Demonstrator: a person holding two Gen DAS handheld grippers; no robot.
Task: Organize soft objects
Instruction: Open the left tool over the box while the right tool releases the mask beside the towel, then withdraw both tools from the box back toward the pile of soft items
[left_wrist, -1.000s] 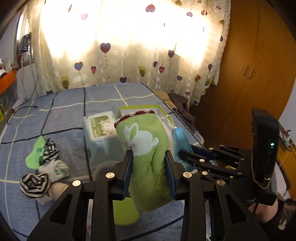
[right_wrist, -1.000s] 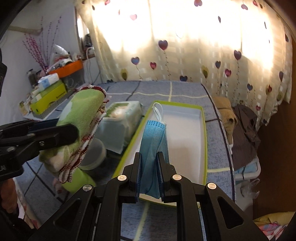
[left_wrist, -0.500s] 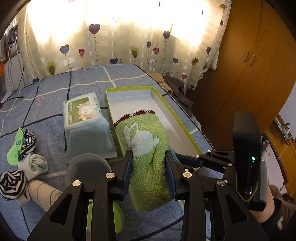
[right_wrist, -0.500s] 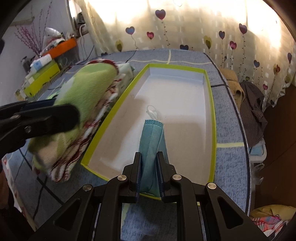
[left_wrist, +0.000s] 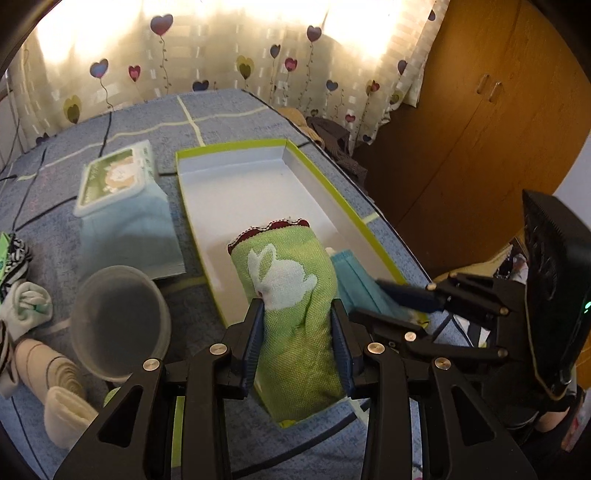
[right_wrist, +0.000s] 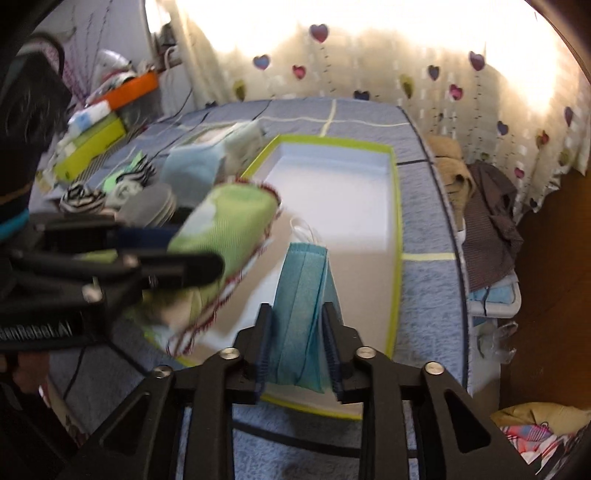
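Note:
A folded green towel (left_wrist: 291, 266) with a white rabbit stands between the pads of my left gripper (left_wrist: 297, 310). Its jaws are opening, though the pads still touch the cloth. The towel hangs over the near end of the white tray with a lime rim (left_wrist: 229, 147). In the right wrist view the towel (right_wrist: 229, 210) is blurred at the left. A folded blue face mask (right_wrist: 303, 266) stands in the tray (right_wrist: 397, 206) between the pads of my right gripper (right_wrist: 297, 308). Those jaws are opening, and a gap shows beside the mask. The mask (left_wrist: 351, 269) sits right of the towel.
Left of the tray lie a wipes pack (left_wrist: 118, 177), a translucent cup (left_wrist: 118, 321), rolled socks (left_wrist: 26, 302) and beige rolls (left_wrist: 48, 365). Clothes (right_wrist: 487, 206) hang off the bed's right edge. A wooden wardrobe (left_wrist: 480, 129) stands beyond.
Both grippers came down and forward over the tray with their loads. The right jaws, shut on the mask before, have parted. The left jaws look slightly wider on the towel.

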